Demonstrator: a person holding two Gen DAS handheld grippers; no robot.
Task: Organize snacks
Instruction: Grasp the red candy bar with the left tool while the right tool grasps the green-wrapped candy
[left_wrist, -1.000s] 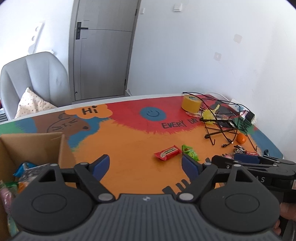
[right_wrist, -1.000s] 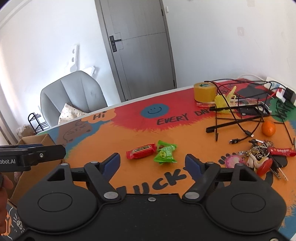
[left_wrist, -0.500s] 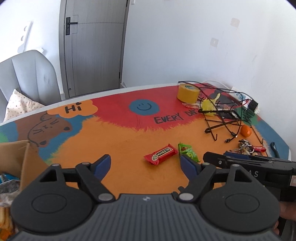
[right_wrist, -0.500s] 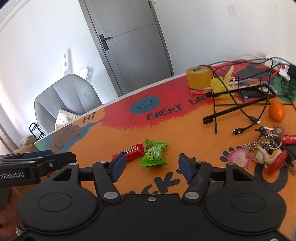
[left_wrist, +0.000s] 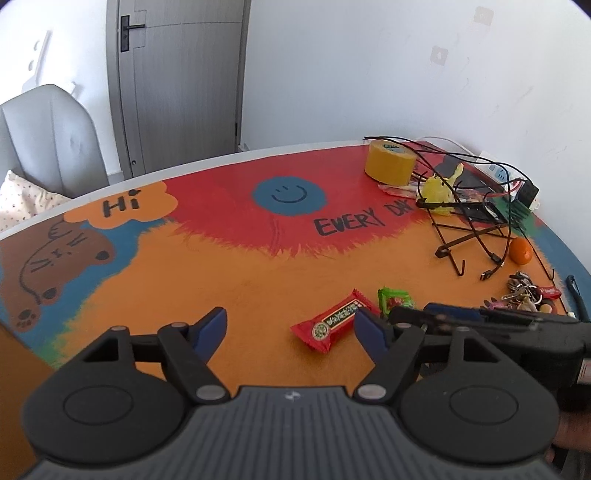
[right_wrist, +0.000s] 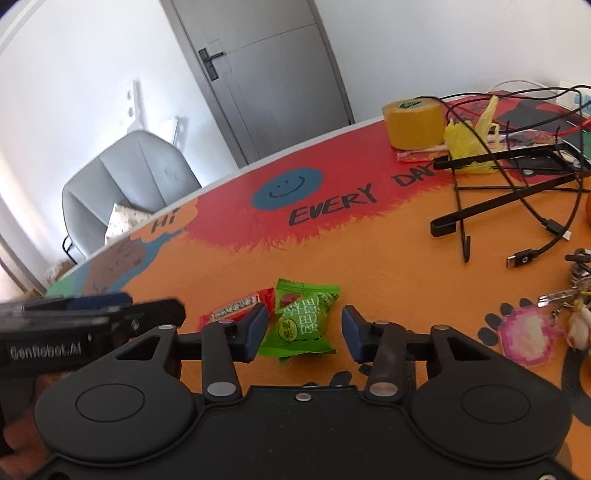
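Observation:
A red snack bar (left_wrist: 332, 325) and a green snack packet (left_wrist: 393, 301) lie side by side on the painted orange table (left_wrist: 258, 280). My left gripper (left_wrist: 291, 325) hovers low over the table, its jaws closing. The red bar lies between them close to the right fingertip, and no pad presses on it. My right gripper (right_wrist: 304, 328) straddles the green packet (right_wrist: 301, 321), jaws closing. The left finger overlaps the packet's edge and a slim gap shows at the right finger. The red bar (right_wrist: 236, 310) lies just left of the packet. Each gripper's body shows in the other's view.
A cardboard box corner (left_wrist: 14, 369) sits at the lower left. At the right stand a yellow tape roll (left_wrist: 389, 162), a black wire stand (left_wrist: 469, 225) with cables, an orange (left_wrist: 521, 251), keys (left_wrist: 528, 291) and a pink keychain (right_wrist: 528, 339). A grey chair (right_wrist: 129, 184) stands beyond the table.
Both grippers moved forward and down toward the two snacks. The right jaws narrowed markedly around the green packet, and the left jaws narrowed a little. The box slid nearly out of the left view.

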